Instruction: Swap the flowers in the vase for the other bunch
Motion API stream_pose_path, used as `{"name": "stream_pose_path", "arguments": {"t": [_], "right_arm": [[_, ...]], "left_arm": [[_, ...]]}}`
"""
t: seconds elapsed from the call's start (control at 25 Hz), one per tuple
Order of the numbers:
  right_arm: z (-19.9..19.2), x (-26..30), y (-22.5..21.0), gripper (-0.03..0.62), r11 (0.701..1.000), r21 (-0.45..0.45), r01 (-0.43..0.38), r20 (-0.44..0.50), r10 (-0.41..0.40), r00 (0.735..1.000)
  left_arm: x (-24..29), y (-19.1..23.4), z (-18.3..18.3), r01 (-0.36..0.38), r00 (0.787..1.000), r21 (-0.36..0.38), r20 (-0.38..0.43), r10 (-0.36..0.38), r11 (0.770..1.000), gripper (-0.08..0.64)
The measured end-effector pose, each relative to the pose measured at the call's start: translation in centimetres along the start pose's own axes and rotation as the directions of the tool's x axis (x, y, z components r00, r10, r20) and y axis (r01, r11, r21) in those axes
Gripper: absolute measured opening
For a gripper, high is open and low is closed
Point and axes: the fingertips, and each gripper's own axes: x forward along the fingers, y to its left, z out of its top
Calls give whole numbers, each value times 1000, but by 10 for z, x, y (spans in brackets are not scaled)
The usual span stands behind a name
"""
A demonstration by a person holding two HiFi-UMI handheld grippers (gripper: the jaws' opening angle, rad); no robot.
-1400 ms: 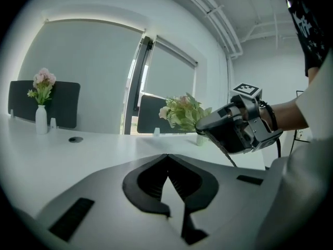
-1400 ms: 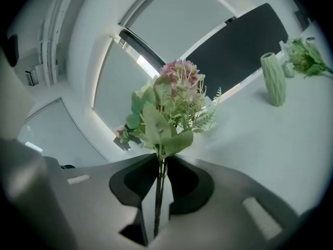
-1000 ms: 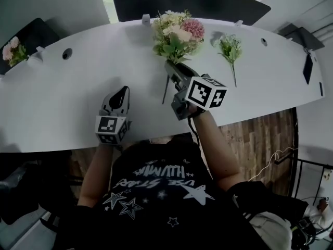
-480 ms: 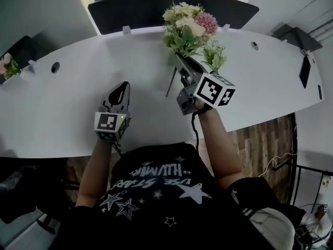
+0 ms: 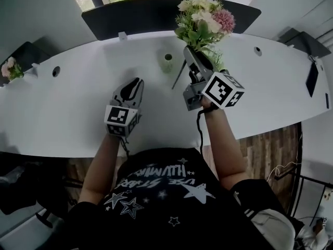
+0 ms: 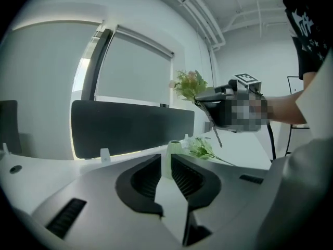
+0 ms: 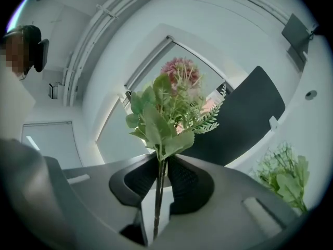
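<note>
Cream-and-pink flower bouquet (image 5: 204, 15): head view; raised over the table's far side, its stem clamped in the right gripper (image 5: 191, 53).
Pale green ceramic vase (image 5: 167, 62): upright on the table, just left of the bouquet's hanging stem.
Small green sprig bunch (image 5: 217, 60): on the table, mostly hidden under the right gripper.
Writing: black-and-white square markers on each gripper's cube; white lettering and stars on the person's black shirt (image 5: 156, 191), not readable.
Surface and room: long curved white table (image 5: 62, 103) with round cable holes; dark screen panel (image 5: 135, 14) along its far edge; wood floor (image 5: 265, 134) on the right.
Left gripper view: left gripper (image 6: 167, 160) has its jaws a narrow slit apart, just been opening, with nothing between them; the vase stands beyond, before the panel and a blind-covered window (image 6: 135, 69).
Right gripper view: jaws closed on the bouquet's thin stem; the sprig bunch lies lower right on the table; white walls and ceiling above.
</note>
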Motion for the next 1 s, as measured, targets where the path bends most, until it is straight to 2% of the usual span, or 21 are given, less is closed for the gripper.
{"name": "stream_pose_path", "arguments": {"t": [0.08,0.2,0.28,0.36,0.44,0.68,0.88,1.0], "right_arm": [[26,11,-28,60,1000,13,3,17,-3,1000],[57,30,-60,60,999,37,4,31,-5,1000],[61,38,-65,60,999,37,-5,30,4,1000],[60,41,-66,60,999,32,-20,30,19,999],[58,41,-67,60,999,36,-35,33,34,999],[60,36,-59,61,995,46,-86,19,86,996],[59,43,-67,61,993,58,-104,47,102,994],[57,44,-69,61,992,58,-113,58,110,992]], "left_arm": [[41,-10,9,34,999,4,-34,-33,999,98],[90,-13,17,45,996,15,-83,-44,999,120],[105,-16,16,66,994,4,-88,-65,998,166],[115,-26,8,112,990,-4,-84,-112,994,259],[121,-35,0,127,988,-8,-82,-128,992,295],[124,-41,-8,27,993,24,-112,-24,999,324],[137,-33,-13,-17,995,60,-96,22,998,327],[142,-39,-14,-8,997,57,-77,13,998,326]]}}
